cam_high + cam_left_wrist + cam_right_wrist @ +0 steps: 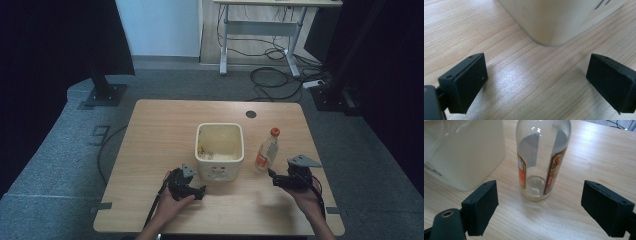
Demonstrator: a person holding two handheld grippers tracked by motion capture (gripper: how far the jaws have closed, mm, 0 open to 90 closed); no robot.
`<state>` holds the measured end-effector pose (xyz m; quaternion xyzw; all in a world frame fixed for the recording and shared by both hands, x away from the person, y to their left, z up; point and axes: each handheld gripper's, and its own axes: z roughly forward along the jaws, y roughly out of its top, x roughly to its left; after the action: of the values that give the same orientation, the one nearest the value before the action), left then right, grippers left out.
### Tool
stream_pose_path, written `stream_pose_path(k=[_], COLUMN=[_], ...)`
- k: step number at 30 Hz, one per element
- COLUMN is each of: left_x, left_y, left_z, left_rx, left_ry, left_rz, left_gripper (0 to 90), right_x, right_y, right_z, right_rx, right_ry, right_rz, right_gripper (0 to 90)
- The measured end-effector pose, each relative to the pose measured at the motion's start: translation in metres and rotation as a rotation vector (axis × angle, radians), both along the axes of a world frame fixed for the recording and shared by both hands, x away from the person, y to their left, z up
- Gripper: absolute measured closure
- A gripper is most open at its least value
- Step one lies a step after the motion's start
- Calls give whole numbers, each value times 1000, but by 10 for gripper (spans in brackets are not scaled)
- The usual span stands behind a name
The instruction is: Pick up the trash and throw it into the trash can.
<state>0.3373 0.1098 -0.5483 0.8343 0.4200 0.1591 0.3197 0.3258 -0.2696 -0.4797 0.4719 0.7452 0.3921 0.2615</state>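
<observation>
The right gripper (pixel 540 206), jaws spread wide and empty, points at a clear glass bottle (pixel 541 160) standing upright just ahead, near the table's (pixel 160 125) right edge. The left gripper (pixel 536 82), also open and empty, sits just short of a cream bin's (pixel 220 150) corner. Bare wood lies between both jaw pairs; bottle and bin stand close together, apart.
</observation>
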Motion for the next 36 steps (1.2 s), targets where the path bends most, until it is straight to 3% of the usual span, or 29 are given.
stream_pose_path(k=[22, 27, 36], left_x=[0, -1, -1], left_y=[0, 0, 0], left_z=[0, 0, 0], left_rx=[-1, 0, 0], left_ry=[1, 2, 2], left_rz=[1, -1, -7], left_gripper=[34, 34, 34], right_x=[20, 25, 36], right_y=[17, 17, 23], right_z=[24, 31, 42], right_rx=[-20, 11, 9], right_ry=[-46, -44, -72], right_rz=[-24, -33, -42], right_gripper=[219, 228, 277])
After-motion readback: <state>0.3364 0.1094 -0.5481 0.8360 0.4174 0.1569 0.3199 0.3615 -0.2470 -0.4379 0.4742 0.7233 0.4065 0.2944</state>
